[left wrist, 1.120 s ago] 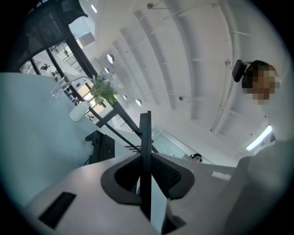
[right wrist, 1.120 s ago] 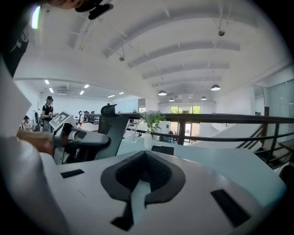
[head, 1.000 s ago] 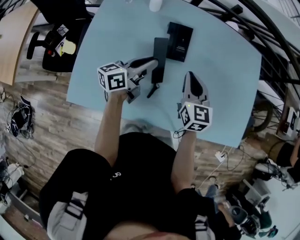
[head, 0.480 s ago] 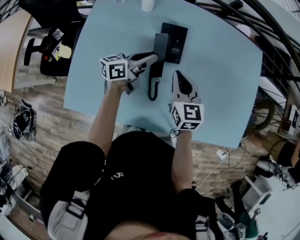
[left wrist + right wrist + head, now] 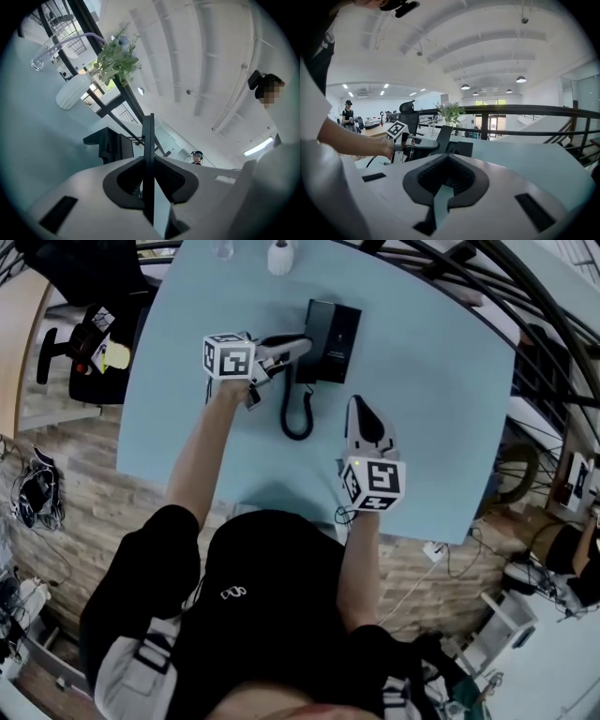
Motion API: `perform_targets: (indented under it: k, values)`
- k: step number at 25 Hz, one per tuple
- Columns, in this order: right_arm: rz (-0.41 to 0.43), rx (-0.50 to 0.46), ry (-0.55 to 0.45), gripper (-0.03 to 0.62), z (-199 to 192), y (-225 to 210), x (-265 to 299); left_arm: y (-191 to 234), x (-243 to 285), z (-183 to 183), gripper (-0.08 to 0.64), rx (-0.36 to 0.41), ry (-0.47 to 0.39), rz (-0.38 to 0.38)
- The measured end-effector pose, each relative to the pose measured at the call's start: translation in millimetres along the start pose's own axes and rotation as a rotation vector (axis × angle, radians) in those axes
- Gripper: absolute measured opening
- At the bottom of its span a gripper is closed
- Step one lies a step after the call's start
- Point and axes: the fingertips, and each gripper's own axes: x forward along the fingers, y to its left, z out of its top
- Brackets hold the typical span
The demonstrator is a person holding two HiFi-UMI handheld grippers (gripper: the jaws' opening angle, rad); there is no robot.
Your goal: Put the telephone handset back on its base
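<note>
A black telephone handset [image 5: 307, 368] is pinched in my left gripper [image 5: 302, 345], which is shut on it at the left edge of the black base [image 5: 339, 329]. Whether the handset touches the base I cannot tell. In the left gripper view the handset [image 5: 148, 140] stands edge-on between the pads, with the base [image 5: 108, 146] just beyond to the left. Its coiled cord [image 5: 294, 414] loops on the table toward me. My right gripper [image 5: 359, 405] hovers near the table's middle, shut and empty, and in its own view [image 5: 447, 157] it faces the handset [image 5: 442, 135].
The light blue table [image 5: 431, 409] carries a white vase [image 5: 279, 257] with a green plant [image 5: 117, 58] and a clear glass [image 5: 47, 51] at the far edge. A black railing [image 5: 525, 296] runs along the right side. An office chair [image 5: 89, 343] stands off the table's left.
My left gripper has carried the handset away from me, from beside the base up to the base's left edge. The cord now trails behind in a loop. The right gripper has hardly shifted.
</note>
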Motion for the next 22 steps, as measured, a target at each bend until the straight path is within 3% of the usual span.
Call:
perform_targets:
  k: [5, 18, 22]
  values:
    - [-0.008, 0.008, 0.015, -0.006, -6.1, -10.2, 5.1, 15.3, 9.4, 2.8, 0.064, -0.036, -0.029, -0.021]
    - [-0.002, 0.021, 0.044, -0.006, -18.9, -15.7, 15.4, 47.5, 17.9, -4.1, 0.064, -0.024, 0.023, -0.012]
    - [-0.001, 0.021, 0.043, -0.006, -18.1, -15.6, 14.6, 57.4, 20.5, -15.9, 0.078, 0.05, 0.096, 0.052]
